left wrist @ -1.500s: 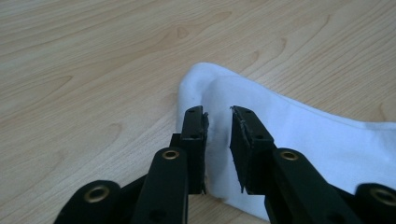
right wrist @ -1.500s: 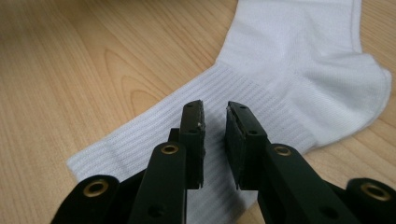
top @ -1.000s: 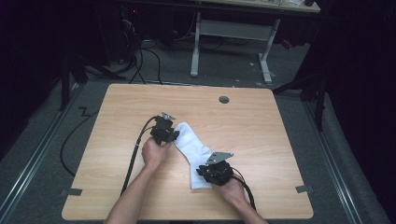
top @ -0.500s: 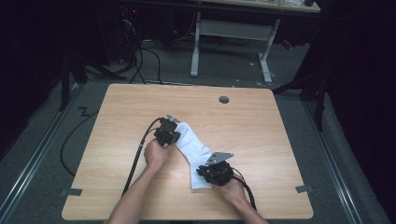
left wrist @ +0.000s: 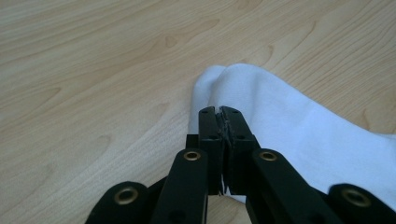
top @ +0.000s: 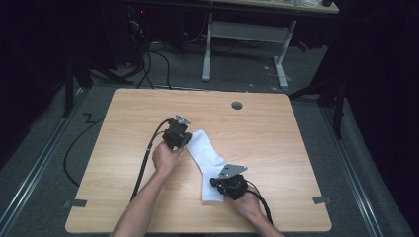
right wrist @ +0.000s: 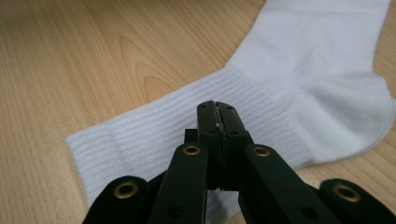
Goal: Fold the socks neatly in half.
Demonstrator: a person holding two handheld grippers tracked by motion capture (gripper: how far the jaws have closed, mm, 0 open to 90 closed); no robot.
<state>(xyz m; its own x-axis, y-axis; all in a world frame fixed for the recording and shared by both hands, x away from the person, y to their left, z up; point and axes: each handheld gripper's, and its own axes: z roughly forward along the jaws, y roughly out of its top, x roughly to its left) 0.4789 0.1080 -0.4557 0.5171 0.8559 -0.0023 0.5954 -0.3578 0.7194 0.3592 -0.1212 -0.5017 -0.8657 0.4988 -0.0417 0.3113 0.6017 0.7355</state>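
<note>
Nearest the table's front edge, right gripper (top: 228,184) over the ribbed cuff end of the white sock (top: 210,160), fingers (right wrist: 217,122) pressed together, tips down on or just above the ribbing; cannot tell whether any fabric sits pinched between them, since the cuff (right wrist: 177,126) lies flat and unlifted around the tips in the right gripper view. Farther up the table (top: 276,148), left gripper (top: 177,137) at the sock's toe end, fingers (left wrist: 225,126) likewise shut tight, tips resting against the near edge of the rounded toe (left wrist: 233,81), no cloth visibly drawn up between them. Sock itself spread flat and diagonal across the middle of the wood, toe up-left beside the left gripper, heel bend between the two tools, cuff down-right under the right one. Likely risks from here: a pull or lift with fingers closed on nothing, leaving the sock behind on the table; a grip on the top layer alone, opening the cuff or toe instead of moving the whole piece; a drag from one end only, bunching or twisting the fabric at the heel. Also possible: thin knit slipping from between the fingers on a quick move. Beyond the sock, bare wood and a round cable hole (top: 237,105) near the far edge; farther still, grey floor, trailing cables and the legs of another desk (top: 247,29).
</note>
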